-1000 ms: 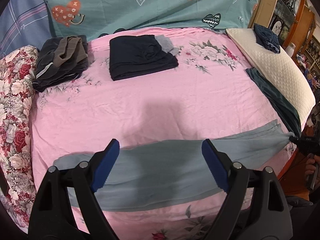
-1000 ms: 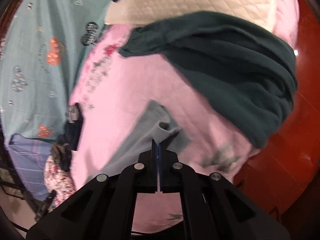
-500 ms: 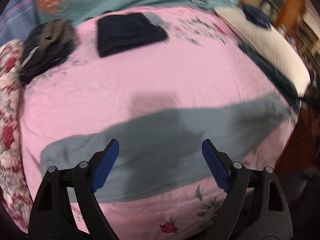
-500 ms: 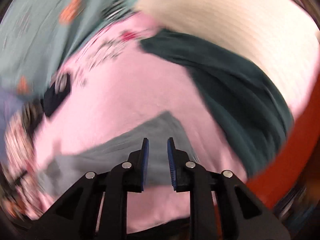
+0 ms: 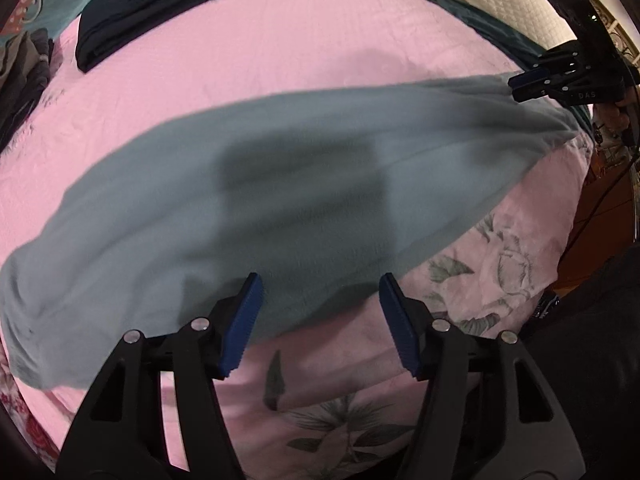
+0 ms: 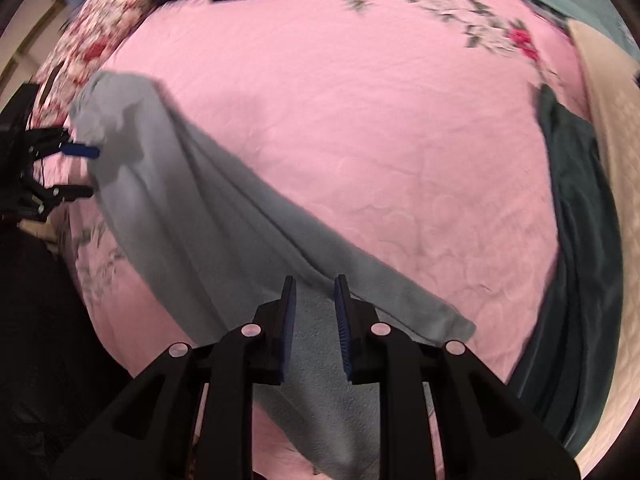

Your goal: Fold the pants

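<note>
Grey pants [image 5: 280, 184] lie stretched flat across the pink bedspread [image 5: 320, 40], long axis left to right, near the front edge of the bed; left hand-held gripper [image 5: 320, 320] points down over the near hem, jaws about half wide and closing, blue pads straddling the cloth edge but not pressing it; nothing pinched yet. Right hand-held gripper [image 6: 314, 320] sits over the other end of the pants, jaws narrow with a small gap, cloth beneath and between the pads; no clear pinch, reads as not gripping. Step in hand looks like taking both ends for a fold. To do it well: drop both low enough to catch all layers, not only the top one; grab at the edge, not mid-panel; lift together and keep the cloth taut so no crease bunches. Folded dark clothes [image 5: 140, 4] at the far side stay out of the path.
</note>
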Available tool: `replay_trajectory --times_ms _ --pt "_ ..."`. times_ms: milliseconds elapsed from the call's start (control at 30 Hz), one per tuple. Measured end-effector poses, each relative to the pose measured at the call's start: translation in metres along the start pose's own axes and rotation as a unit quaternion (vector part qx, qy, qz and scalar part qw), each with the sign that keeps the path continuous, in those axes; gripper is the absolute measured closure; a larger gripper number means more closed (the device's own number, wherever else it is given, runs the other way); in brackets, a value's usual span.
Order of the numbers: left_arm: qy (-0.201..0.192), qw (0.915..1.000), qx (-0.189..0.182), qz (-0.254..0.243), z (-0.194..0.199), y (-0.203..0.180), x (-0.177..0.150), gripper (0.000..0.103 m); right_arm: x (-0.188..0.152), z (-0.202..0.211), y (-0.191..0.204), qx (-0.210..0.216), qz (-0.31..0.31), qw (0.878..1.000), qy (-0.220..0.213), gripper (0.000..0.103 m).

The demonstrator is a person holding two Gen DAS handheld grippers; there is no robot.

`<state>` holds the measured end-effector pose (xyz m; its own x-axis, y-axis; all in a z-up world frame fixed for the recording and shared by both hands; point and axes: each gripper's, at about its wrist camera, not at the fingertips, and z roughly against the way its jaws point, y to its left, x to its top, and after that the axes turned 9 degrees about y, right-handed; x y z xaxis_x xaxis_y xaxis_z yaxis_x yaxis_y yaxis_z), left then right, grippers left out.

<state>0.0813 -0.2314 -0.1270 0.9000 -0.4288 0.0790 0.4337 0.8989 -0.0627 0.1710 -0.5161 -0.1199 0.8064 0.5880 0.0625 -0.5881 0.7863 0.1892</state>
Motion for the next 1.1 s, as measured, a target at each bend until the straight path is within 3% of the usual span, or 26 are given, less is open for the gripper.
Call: replay_trajectory --times_ms 67,200,367,433,500,567,633,733,833,867,933,1033,1100 --pt "-0.002 0.9999 0.009 0.008 -0.002 0.0 -0.003 0.04 0.007 -0.007 0.001 -0.01 0.021 1.0 0.009 0.083" --pt "0.0 0.9997 0.015 0.021 -0.004 -0.001 -0.003 0.039 0.014 -0.005 -0.003 -0.02 0.04 0.999 0.004 0.103" --pt "0.004 0.9994 0.025 0.023 -0.004 -0.003 -0.003 0.038 0.013 0.011 -0.025 -0.006 -0.01 0.999 -0.042 0.103" --pt "0.007 0.9994 0.026 0.023 -0.003 -0.006 -0.001 0.038 0.015 0.011 -0.017 -0.012 0.003 0.999 -0.043 0.095" --pt "0.01 0.9993 0.027 0.023 -0.003 -0.006 -0.001 0.038 0.019 0.006 -0.011 -0.065 0.008 0.997 -0.031 0.079" --pt "0.012 0.9992 0.031 0.024 -0.002 -0.007 -0.001 0.036 0.019 0.01 -0.018 -0.104 -0.013 0.994 -0.033 0.078" --pt "0.014 0.999 0.03 0.029 -0.001 -0.006 -0.002 0.035 0.016 0.024 -0.019 -0.073 -0.039 0.994 -0.065 0.078" --pt "0.012 0.9989 0.034 0.03 0.004 0.001 -0.008 0.035 0.01 0.029 -0.012 -0.013 -0.052 0.994 -0.098 0.067" --pt "-0.009 0.998 0.038 0.049 0.022 0.019 -0.016 0.033 -0.002 -0.012 -0.004 -0.036 -0.057 0.996 -0.05 0.066" --pt "-0.015 0.9971 0.043 0.061 0.029 0.028 -0.021 0.033 -0.006 -0.01 -0.002 -0.043 -0.059 0.995 -0.067 0.066" --pt "-0.033 0.9928 0.055 0.101 0.046 0.059 -0.036 0.03 -0.003 -0.005 0.001 -0.051 -0.091 0.993 -0.058 0.066" --pt "-0.052 0.9798 0.088 0.172 0.065 0.112 -0.065 0.028 0.009 0.027 0.036 -0.032 -0.086 0.988 -0.126 0.066" --pt "-0.061 0.9665 0.108 0.225 0.077 0.151 -0.086 0.028 0.025 0.038 0.065 -0.023 -0.067 0.985 -0.156 0.065"
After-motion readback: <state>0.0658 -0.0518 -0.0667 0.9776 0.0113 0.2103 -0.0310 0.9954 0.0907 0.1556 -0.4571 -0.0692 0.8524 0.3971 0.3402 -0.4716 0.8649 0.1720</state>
